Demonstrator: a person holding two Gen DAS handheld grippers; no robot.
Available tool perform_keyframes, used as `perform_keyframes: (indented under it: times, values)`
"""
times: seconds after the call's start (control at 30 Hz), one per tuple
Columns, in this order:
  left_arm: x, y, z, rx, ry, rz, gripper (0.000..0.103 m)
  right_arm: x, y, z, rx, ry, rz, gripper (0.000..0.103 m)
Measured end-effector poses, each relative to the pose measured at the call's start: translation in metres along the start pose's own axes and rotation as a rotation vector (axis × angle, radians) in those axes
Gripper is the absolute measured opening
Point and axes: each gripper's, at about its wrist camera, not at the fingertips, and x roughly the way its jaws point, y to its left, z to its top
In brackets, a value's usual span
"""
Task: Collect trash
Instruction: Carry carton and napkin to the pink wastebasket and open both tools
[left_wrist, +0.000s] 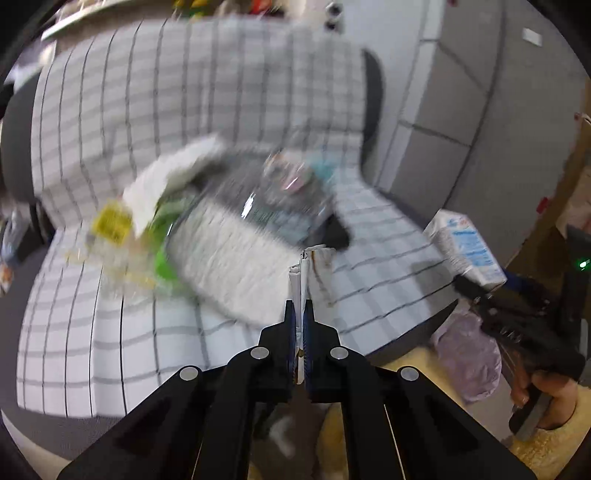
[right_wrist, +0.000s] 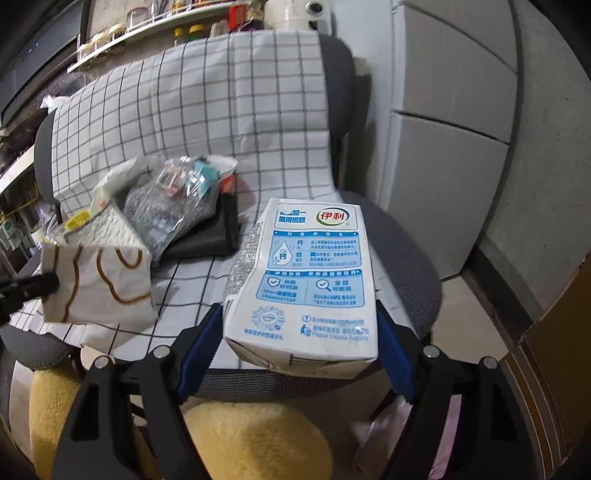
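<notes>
My left gripper (left_wrist: 300, 314) is shut on a flat white paper wrapper with brown squiggles (left_wrist: 303, 275), held edge-on above the chair seat; the wrapper shows face-on in the right wrist view (right_wrist: 98, 286). My right gripper (right_wrist: 299, 325) is shut on a white and blue milk carton (right_wrist: 306, 280), held above the seat's front edge; the carton also shows at the right of the left wrist view (left_wrist: 465, 245). More trash lies on the seat: a crumpled clear plastic bottle (right_wrist: 173, 203), a white tissue pack (right_wrist: 107, 225), a paper cup (right_wrist: 225, 173) and a yellow-labelled wrapper (right_wrist: 75, 219).
The chair (right_wrist: 406, 266) is draped in a white checked cloth (right_wrist: 229, 110). A black folded item (right_wrist: 214, 236) lies under the bottle. A purple plastic bag (left_wrist: 469, 358) sits on the floor at the right. A grey cabinet (right_wrist: 450, 147) stands behind. Yellow fleece (right_wrist: 251, 439) lies below.
</notes>
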Motion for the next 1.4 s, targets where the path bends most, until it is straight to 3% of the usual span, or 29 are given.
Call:
perform_keyframes:
  times: [0.17, 0.33, 0.57, 0.83, 1.23, 1.37, 1.4]
  values:
    - [-0.006, -0.059, 0.018, 0.095, -0.135, -0.021, 0.004, -0.028, -0.034, -0.004, 0.031, -0.032, -0.086, 0.077]
    - [0.016, -0.112, 0.018, 0.125, -0.172, -0.095, 0.004, -0.053, -0.074, -0.026, 0.061, -0.017, -0.217, 0.077]
    - [0.069, -0.181, 0.003, 0.184, -0.057, -0.242, 0.004, -0.068, -0.146, -0.078, 0.167, 0.073, -0.381, 0.078]
    - [0.092, -0.230, -0.013, 0.277, -0.004, -0.299, 0.004, -0.058, -0.205, -0.113, 0.306, 0.131, -0.465, 0.081]
    - [0.111, -0.307, -0.034, 0.415, 0.085, -0.444, 0.004, -0.099, -0.225, -0.099, 0.377, -0.005, -0.491, 0.081]
    - [0.126, -0.335, -0.037, 0.448, 0.120, -0.468, 0.012, -0.111, -0.233, -0.098, 0.390, -0.030, -0.505, 0.082]
    - [0.128, -0.340, -0.038, 0.457, 0.123, -0.466, 0.018, -0.113, -0.235, -0.098, 0.395, -0.035, -0.508, 0.082]
